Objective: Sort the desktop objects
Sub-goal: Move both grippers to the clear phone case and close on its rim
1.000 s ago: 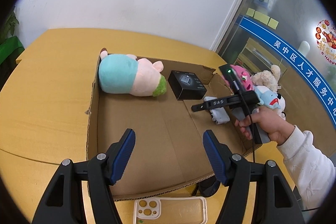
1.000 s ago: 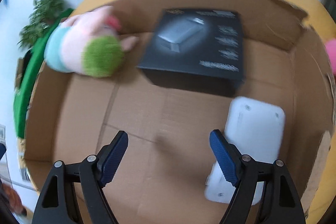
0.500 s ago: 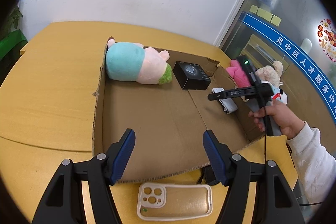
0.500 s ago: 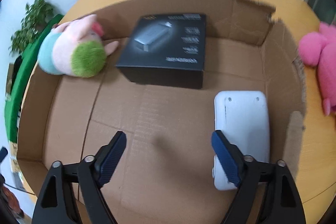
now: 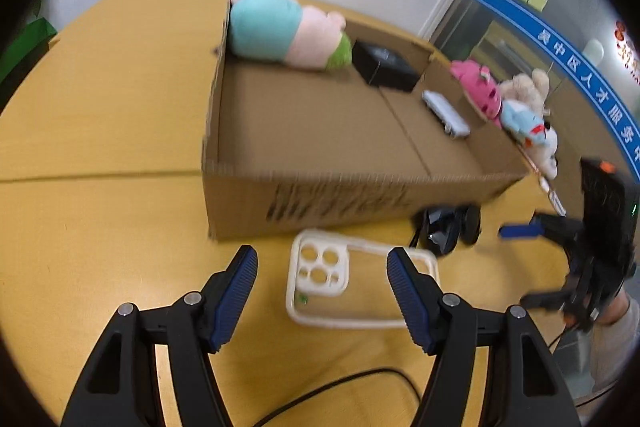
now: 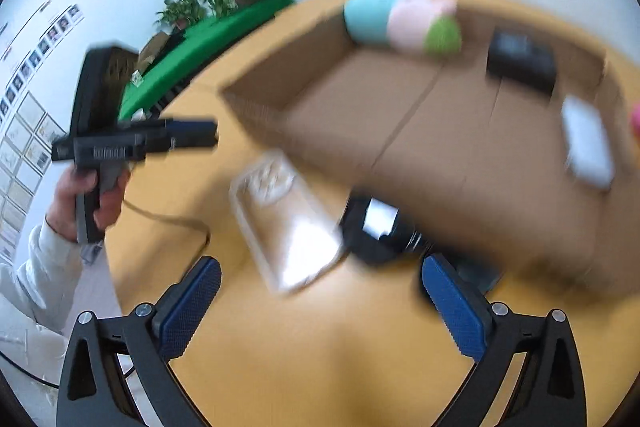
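Observation:
A shallow cardboard box [image 5: 304,187] lies on the yellow table and holds a teal-and-pink plush pig [image 5: 280,27], a black carton [image 5: 384,65] and a white flat device [image 5: 446,113]. In front of the box lie a clear phone case [image 5: 352,287] and a small black gadget [image 5: 448,227]. My left gripper [image 5: 320,279] is open and empty, just above the near end of the case. My right gripper [image 6: 320,299] is open and empty, above the table in front of the case [image 6: 288,219] and gadget [image 6: 376,231]. The right wrist view is blurred.
Several plush toys [image 5: 516,107] lie on the table right of the box. A black cable [image 5: 340,391] runs across the table near me. A green surface with potted plants [image 6: 224,11] stands beyond the table's left side.
Both grippers have pulled back out of the box toward the front of the table. The white device stays in the box. The phone case and black gadget now lie ahead of the fingers.

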Demonstrator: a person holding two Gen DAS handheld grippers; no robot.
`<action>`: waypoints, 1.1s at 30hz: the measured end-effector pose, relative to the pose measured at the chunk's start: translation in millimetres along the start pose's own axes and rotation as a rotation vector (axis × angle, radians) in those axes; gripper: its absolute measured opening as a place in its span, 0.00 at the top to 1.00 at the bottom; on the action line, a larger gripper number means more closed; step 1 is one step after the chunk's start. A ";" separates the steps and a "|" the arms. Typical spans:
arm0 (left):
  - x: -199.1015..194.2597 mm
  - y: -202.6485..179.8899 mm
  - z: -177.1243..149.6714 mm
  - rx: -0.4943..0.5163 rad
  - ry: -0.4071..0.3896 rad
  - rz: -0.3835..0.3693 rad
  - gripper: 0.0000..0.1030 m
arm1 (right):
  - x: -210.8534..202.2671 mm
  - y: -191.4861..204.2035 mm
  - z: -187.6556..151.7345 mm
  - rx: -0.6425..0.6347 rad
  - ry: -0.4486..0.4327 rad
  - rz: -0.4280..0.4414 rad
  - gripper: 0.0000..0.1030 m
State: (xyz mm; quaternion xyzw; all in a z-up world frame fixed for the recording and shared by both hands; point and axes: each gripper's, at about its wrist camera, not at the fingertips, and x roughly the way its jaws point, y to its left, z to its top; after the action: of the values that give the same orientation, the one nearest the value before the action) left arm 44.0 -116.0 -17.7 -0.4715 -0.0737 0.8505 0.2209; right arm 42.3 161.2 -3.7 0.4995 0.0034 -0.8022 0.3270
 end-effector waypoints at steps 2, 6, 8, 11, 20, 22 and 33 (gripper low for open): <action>7.1 2.2 -5.9 0.000 0.021 0.011 0.35 | 21.0 3.8 -16.5 0.055 0.022 0.026 0.03; 28.3 11.2 -14.0 -0.022 0.068 0.027 0.49 | 44.4 -2.0 -32.0 0.159 0.037 0.039 0.15; 40.3 14.8 -15.7 -0.035 0.106 0.035 0.62 | 50.1 1.6 -26.1 0.147 0.010 -0.003 0.18; 43.6 13.9 -13.8 -0.023 0.100 0.029 0.67 | 61.7 12.0 -19.2 0.099 0.007 -0.077 0.31; 43.2 3.1 -22.1 0.033 0.109 0.076 0.86 | 77.6 50.0 -16.7 -0.030 -0.010 -0.219 0.58; 40.1 1.5 -26.3 0.038 0.106 0.091 0.86 | 72.3 53.4 -22.0 -0.070 -0.013 -0.255 0.61; -2.6 -7.8 -31.1 0.018 0.008 0.089 0.92 | 56.3 57.9 -34.6 -0.069 -0.058 -0.217 0.77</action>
State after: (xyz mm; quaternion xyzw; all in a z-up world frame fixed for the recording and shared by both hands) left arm 73.6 -112.7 -30.1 -0.4759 -0.0442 0.8582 0.1871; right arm 84.3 97.8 -47.7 0.4611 0.0757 -0.8465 0.2551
